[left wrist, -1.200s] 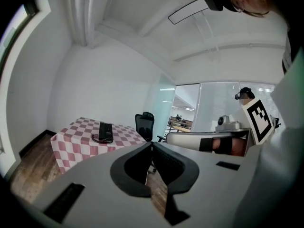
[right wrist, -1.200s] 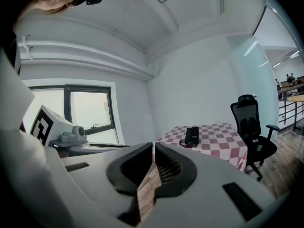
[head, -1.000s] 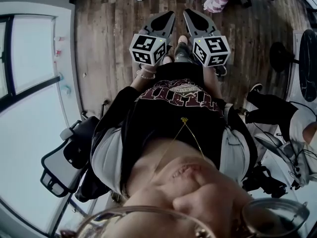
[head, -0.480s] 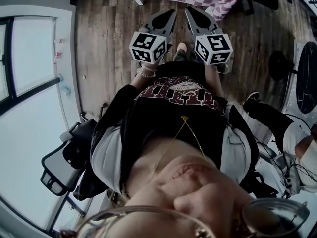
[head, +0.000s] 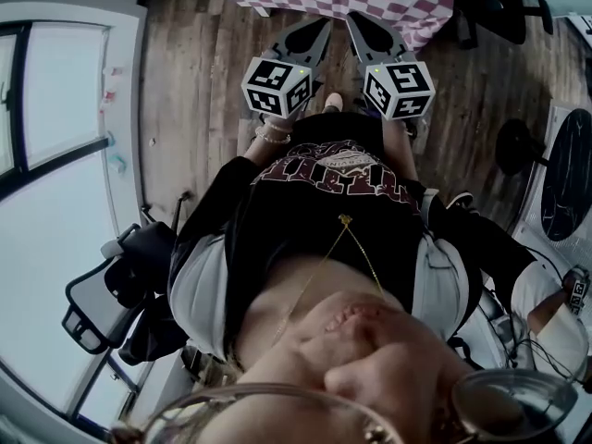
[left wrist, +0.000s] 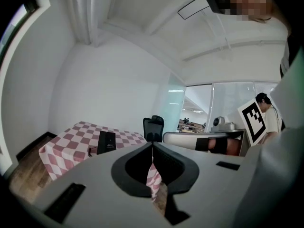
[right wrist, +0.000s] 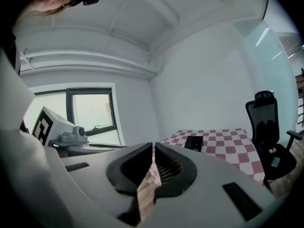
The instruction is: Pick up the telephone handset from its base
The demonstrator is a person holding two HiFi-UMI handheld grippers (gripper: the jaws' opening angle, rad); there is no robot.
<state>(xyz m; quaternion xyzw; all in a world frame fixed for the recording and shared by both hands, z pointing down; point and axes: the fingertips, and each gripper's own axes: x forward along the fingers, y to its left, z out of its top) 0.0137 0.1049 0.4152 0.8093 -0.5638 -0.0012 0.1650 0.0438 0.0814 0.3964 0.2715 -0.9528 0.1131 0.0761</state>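
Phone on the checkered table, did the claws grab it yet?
Not yet. Nothing looks done: the black phone sits on the checkered table, well ahead of both claws. Right now the left claw and right claw are shut, empty and aimed toward the table. Left to do: get close, open a claw, close it on the handset (too small to pick out here) and lift.

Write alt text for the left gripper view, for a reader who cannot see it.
The left gripper, its two grey jaws shut together on nothing, points across a white-walled room toward a table covered in a red-and-white checked cloth. A black telephone sits on the table, and a black office chair stands beyond it.
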